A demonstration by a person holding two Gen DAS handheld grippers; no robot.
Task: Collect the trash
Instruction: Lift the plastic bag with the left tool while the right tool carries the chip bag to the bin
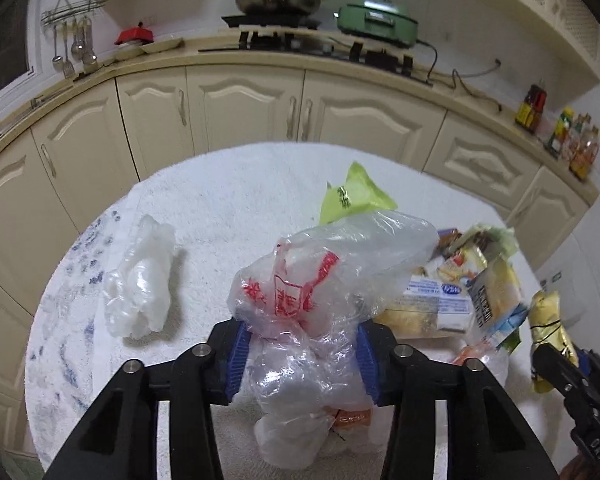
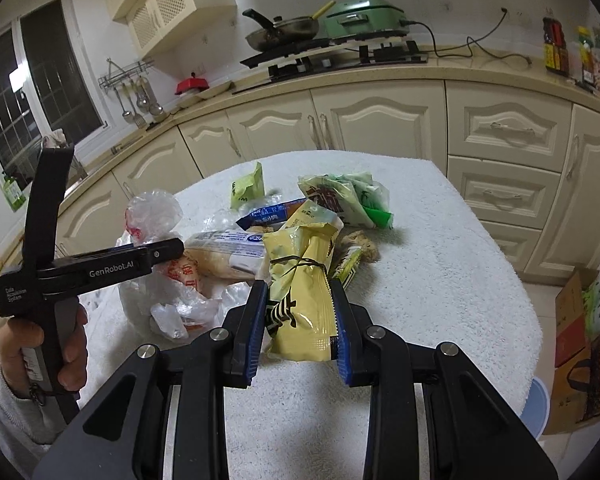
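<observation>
Trash bag sat gripped in the left claw; right claw held a yellow packet, likely bound for the bag.

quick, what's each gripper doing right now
Left gripper: closed on the clear plastic bag.
Right gripper: closed on the yellow snack packet.

"GenRobot.AI" is printed on the left claw.

Black grippers, blue ribbed fingers, silver screws, grey sleeve.
</observation>
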